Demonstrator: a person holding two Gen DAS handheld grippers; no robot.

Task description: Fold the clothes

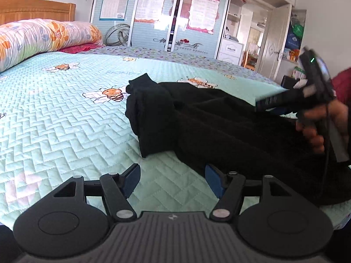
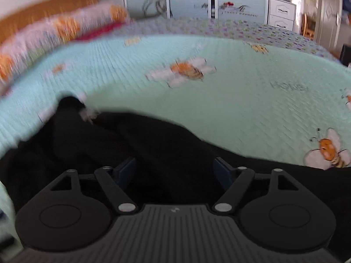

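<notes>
Headboard [image 1: 37, 8]: wooden, far left, behind the bedding.
Rolled quilt [image 1: 43, 37]: floral print in orange, pink and white, lying at the far left of the bed; a red cloth [image 1: 76, 48] shows just under its right end.
Bed cover [image 1: 65, 114]: pale green, quilted in a zigzag stitch, printed with bees; a border of small coloured shapes runs along its far edge.
Left claw [image 1: 172, 180]: near centre of the left wrist view, released, blue-padded fingers [image 1: 131, 178] spread wide over bare bed cover; the right finger's tip lies just beside the near edge of the garment.
Black garment [image 1: 219, 122]: lying on the bed cover, right of centre, bunched and creased; one folded end points left and far, the bulk spreads toward the near right. In the right wrist view it fills the near ground under the tool.
Wardrobe [image 1: 153, 15]: far centre, pale blue sliding doors with printed sheets stuck on them.
Right claw [image 2: 174, 171]: released, fingers apart, directly above the black garment, nothing between them; this view is motion-blurred.
Right hand [image 1: 318, 127]: far right in the left wrist view, wrapped around the tool's handle above the garment.
Doorway [image 1: 258, 37]: far right, open to a bright room.
</notes>
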